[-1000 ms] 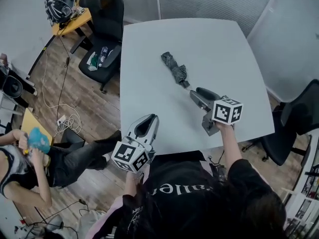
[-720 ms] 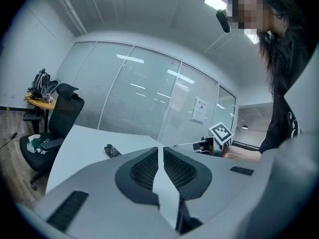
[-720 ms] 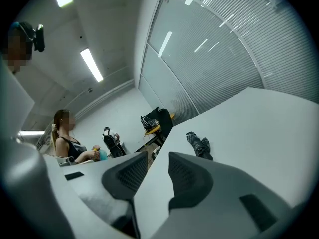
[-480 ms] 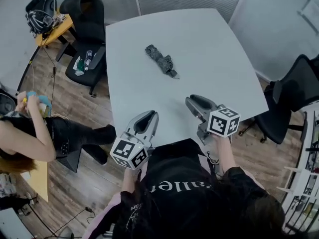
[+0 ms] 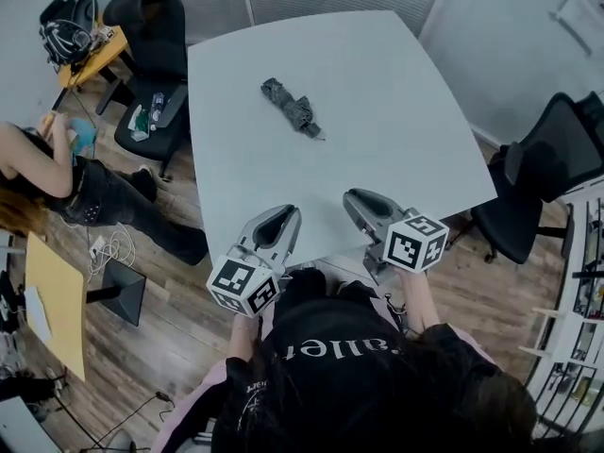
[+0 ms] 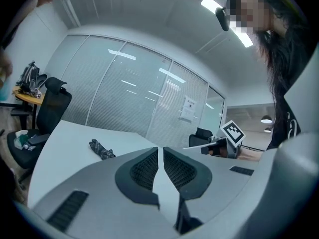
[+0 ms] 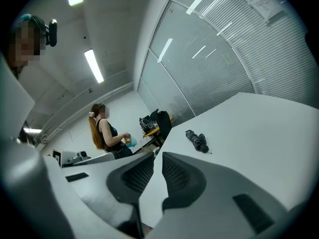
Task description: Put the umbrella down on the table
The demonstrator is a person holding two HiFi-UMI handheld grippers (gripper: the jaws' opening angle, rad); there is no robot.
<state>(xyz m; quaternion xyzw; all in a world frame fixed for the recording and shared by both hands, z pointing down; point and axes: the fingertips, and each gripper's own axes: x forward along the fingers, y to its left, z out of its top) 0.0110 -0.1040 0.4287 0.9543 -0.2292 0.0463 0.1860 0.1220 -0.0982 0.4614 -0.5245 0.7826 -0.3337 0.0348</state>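
The folded dark grey umbrella [image 5: 288, 109] lies flat on the white table [image 5: 396, 92], toward its far left, with nothing touching it. It also shows small in the left gripper view [image 6: 101, 149] and in the right gripper view [image 7: 198, 140]. My left gripper [image 5: 283, 217] hovers at the table's near edge, jaws together and empty [image 6: 160, 151]. My right gripper [image 5: 354, 199] is beside it at the near edge, well short of the umbrella. Its jaws are closing to a thin slit with nothing between them [image 7: 158, 158].
A black office chair [image 5: 156, 26] stands at the table's left far corner, another [image 5: 543, 173] at the right side. A person [image 5: 57, 173] bends over the wooden floor at left. A yellow desk with a bag [image 5: 75, 41] is at the back left.
Both grippers have drawn back from the umbrella toward the table's near edge. The right jaws have narrowed. The person at left has shifted.
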